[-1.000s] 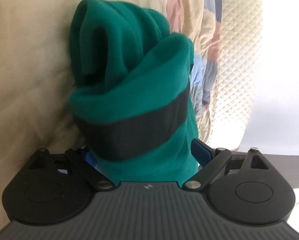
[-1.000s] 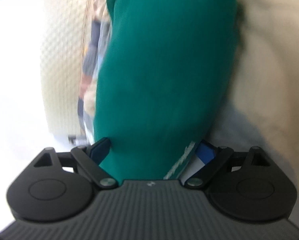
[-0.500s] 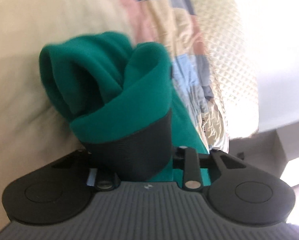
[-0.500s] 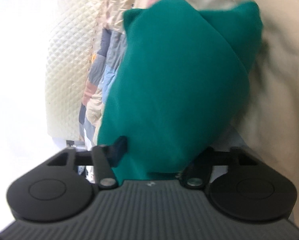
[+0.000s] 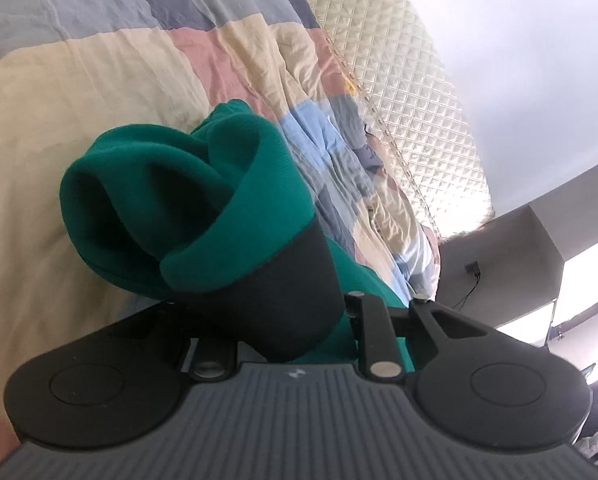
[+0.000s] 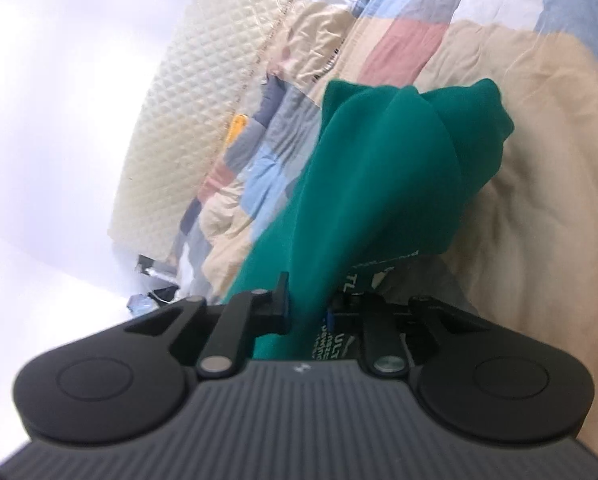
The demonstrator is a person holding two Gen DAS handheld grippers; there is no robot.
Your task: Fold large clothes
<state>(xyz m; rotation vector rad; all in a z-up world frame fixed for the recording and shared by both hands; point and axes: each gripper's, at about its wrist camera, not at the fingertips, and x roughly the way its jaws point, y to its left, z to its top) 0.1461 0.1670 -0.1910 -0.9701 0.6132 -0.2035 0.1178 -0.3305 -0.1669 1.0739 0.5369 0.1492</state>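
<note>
Bed with a patchwork quilt in beige, pink, blue and grey panels [image 5: 147, 80], cream diamond-quilted mattress edge [image 5: 411, 92] behind it, pale wall beyond.

Green fleece garment with a dark navy band [image 5: 203, 200] is held by both units, bunched above the quilt. Whether its lower end hangs clear of the quilt, neither view shows.

Left gripper [image 5: 291, 340]: jaws have just been closing, now clenched on the navy-banded edge, thick fabric rolled between them. Right gripper [image 6: 311, 312]: jaws have just been closing too, now pinched tight on a thinner green layer next to a printed label [image 6: 335, 344].

Step looks like lift-and-spread before the first fold. To do it well:
- Pull the two grips apart until the edge between them goes taut, otherwise the fleece stays a wad.
- Lift enough for the body to hang free, then give a short shake to drop the twists.
- Left bite is bulky, likely several layers; risk of one slipping out or of the wrong layers being held. Re-grip if the hem doesn't open.
- Keep both hands level so the garment lands square on the quilt.
- Lay the far edge down first, then drag back flat.
</note>
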